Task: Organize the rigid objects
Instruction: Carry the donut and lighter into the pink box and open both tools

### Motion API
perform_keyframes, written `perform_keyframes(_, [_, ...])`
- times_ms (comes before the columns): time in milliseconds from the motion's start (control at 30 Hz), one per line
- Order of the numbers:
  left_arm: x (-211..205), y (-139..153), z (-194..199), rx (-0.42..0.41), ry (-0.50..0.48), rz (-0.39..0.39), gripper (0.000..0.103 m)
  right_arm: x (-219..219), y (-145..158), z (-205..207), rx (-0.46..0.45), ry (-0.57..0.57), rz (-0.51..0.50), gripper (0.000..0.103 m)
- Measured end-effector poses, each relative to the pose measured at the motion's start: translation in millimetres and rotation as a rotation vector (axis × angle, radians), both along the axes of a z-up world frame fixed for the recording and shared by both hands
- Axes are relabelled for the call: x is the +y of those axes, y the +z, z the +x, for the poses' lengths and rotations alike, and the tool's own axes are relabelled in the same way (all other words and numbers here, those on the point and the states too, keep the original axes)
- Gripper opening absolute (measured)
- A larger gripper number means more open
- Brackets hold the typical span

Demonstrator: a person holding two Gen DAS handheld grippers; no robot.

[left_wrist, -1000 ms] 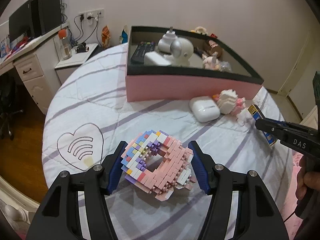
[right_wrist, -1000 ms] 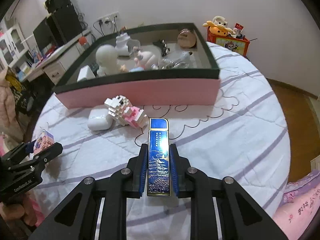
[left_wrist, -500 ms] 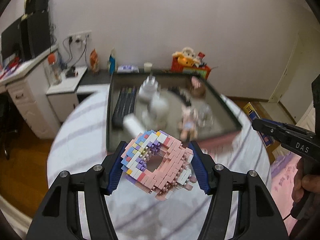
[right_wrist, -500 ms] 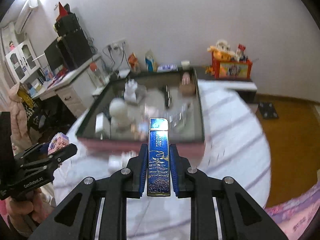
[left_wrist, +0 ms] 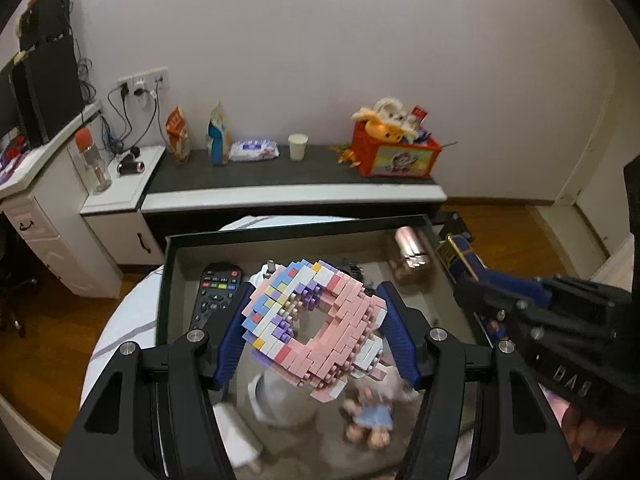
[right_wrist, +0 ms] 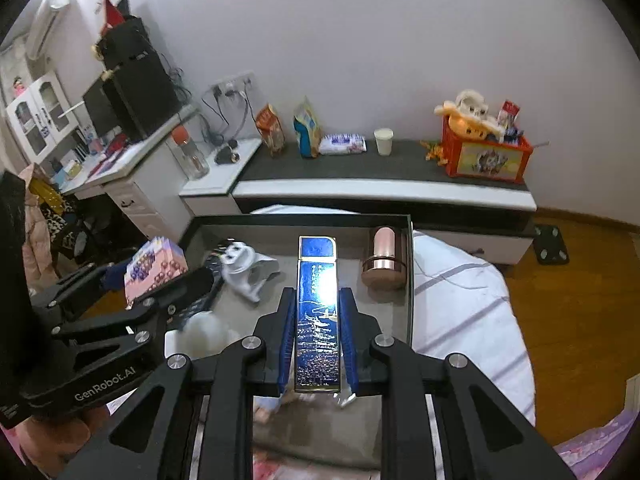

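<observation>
A second earlier we had both loads low over the bed; now the left gripper (left_wrist: 312, 332), jaws clamped on the brick ring (left_wrist: 314, 326), and right gripper (right_wrist: 318, 336), clamped on the blue lighter (right_wrist: 318, 312), hung mid-frame above the box (left_wrist: 162, 292), ready to drop.

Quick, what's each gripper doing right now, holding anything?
Left gripper: closed on the pink brick-built ring.
Right gripper: closed on the slim blue box.

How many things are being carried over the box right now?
2: the pink brick donut in the left hand-held gripper, and the blue lighter in the right hand-held gripper.
</observation>
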State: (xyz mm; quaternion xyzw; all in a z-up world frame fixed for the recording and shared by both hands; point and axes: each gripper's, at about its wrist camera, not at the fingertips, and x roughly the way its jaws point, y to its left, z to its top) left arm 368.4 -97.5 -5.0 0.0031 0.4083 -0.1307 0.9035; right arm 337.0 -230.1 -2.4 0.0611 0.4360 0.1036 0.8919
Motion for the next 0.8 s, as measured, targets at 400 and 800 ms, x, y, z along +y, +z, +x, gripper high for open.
perform_keyframes(400, [-25.7, -43.2, 40.3, 0.098, 0.002, 0.044, 0.063, -10.0, -42.2, 32.7, 0.11, -0.001, -0.004, 0.021])
perform_keyframes(800, [-7.1, -14.3, 18.0, 0.029, 0.06, 0.076, 0.097, -28.8, -30.3, 21.3, 0.087, -0.068, 0.061, 0.066])
